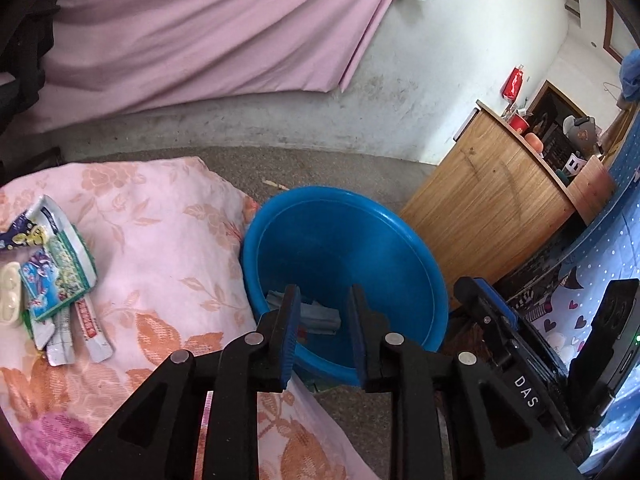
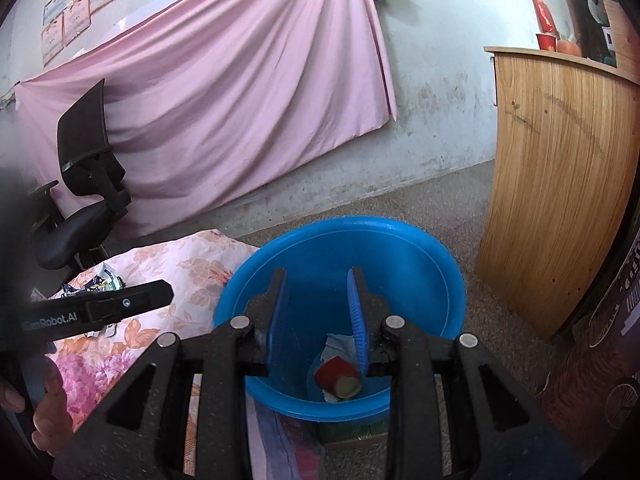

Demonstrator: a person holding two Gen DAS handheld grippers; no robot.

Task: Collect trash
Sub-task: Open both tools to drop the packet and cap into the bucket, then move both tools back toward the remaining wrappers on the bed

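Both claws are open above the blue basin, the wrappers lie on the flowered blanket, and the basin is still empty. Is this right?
Not quite: the blue basin is not empty. The right wrist view shows a red cup and crumpled paper at its bottom. The rest holds: left claw and right claw are open, and the wrappers lie on the flowered blanket.

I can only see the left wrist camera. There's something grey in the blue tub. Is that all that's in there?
Observer: No. The right wrist view shows a red cup lying on its side in the blue tub, beside the grey scrap.
Operator: Is the right gripper holding anything?
Observer: No, the right gripper is open over the tub, nothing between its fingers.
Operator: What's left of the pink sheet? My picture is all dark there.
Observer: A black office chair stands there, in front of the pink sheet.
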